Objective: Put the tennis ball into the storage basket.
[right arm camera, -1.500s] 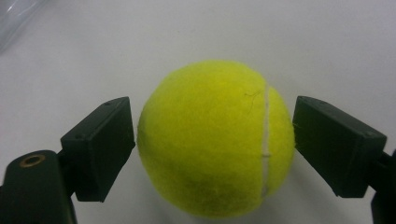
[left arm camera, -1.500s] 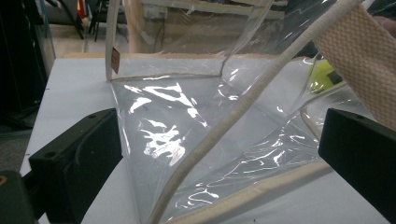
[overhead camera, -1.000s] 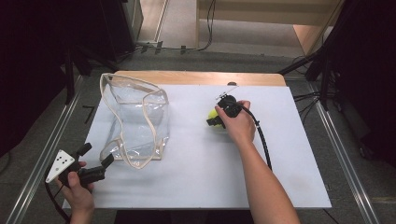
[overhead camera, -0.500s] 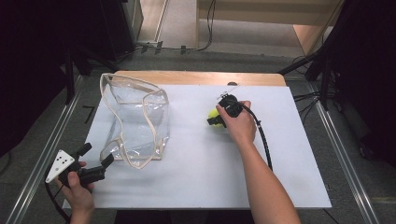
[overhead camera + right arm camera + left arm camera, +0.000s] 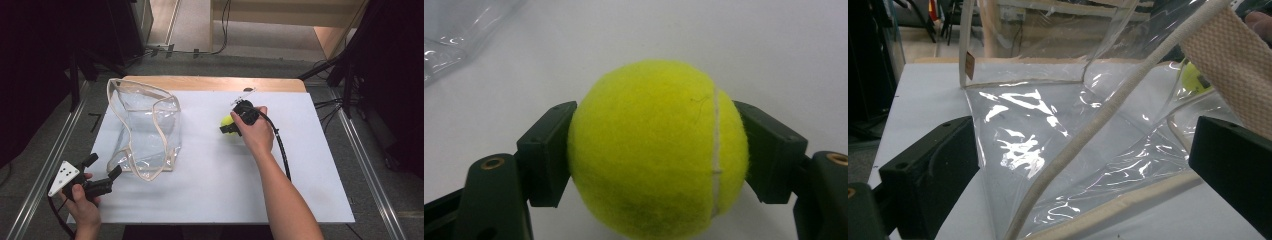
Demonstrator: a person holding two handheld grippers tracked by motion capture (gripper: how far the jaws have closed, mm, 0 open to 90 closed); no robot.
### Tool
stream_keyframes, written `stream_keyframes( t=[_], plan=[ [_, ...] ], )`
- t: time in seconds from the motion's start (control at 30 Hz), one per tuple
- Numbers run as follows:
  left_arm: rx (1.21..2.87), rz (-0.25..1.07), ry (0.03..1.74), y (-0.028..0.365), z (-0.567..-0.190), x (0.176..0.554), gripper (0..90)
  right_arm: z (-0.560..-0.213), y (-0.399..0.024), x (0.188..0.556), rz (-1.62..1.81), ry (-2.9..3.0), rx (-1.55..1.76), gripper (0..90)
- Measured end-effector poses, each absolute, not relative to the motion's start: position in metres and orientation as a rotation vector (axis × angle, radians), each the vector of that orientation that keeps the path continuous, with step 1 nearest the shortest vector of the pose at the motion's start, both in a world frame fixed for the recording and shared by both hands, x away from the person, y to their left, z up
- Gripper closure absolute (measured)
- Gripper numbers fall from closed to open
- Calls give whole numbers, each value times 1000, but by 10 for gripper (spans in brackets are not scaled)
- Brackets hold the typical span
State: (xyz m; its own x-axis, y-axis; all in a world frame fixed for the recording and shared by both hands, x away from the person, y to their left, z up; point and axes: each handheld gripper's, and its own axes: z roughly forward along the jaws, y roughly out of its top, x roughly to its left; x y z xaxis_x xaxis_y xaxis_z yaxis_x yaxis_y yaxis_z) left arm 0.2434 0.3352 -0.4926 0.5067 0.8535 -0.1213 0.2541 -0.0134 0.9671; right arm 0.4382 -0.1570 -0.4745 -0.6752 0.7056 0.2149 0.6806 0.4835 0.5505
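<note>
A yellow-green tennis ball point(image 5: 226, 120) point(image 5: 644, 125) lies on the white table, right of centre. My right gripper point(image 5: 229, 126) point(image 5: 656, 150) is shut on it, one black pad pressed on each side. A clear plastic bag with beige fabric trim point(image 5: 145, 130) point(image 5: 1048, 130) stands slumped on the left half of the table, its mouth gaping. My left gripper point(image 5: 104, 166) point(image 5: 1083, 170) hovers at the table's front left corner. It stands open, jaws wide apart and pointed at the bag's near corner, without touching it.
The white table top point(image 5: 210, 190) has a wooden strip point(image 5: 210, 82) along its far edge. A black cable point(image 5: 282, 155) trails from the right gripper along the forearm. Metal rails point(image 5: 370, 175) run down both sides, with dark equipment and floor cables beyond.
The right gripper's jaws sit tighter against the ball than a second ago. The left hand and the bag have kept still.
</note>
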Motion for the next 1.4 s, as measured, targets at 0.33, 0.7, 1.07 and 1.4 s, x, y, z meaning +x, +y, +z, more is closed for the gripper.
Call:
stream_keyframes(
  t=[0.33, 0.7, 1.07, 1.4],
  plan=[
    [1553, 625, 987, 335, -493, 243, 0, -469, -151, 438, 980, 2695, 1213, 231],
    [1554, 625, 986, 335, -493, 243, 0, -461, -137, 437, 989, 2732, 1153, 231],
    [1552, 633, 994, 335, -492, 243, 0, -457, -124, 434, 979, 2784, 1095, 231],
    [1554, 632, 992, 334, -492, 243, 0, -448, -110, 432, 987, 2841, 1018, 231]
  ],
)
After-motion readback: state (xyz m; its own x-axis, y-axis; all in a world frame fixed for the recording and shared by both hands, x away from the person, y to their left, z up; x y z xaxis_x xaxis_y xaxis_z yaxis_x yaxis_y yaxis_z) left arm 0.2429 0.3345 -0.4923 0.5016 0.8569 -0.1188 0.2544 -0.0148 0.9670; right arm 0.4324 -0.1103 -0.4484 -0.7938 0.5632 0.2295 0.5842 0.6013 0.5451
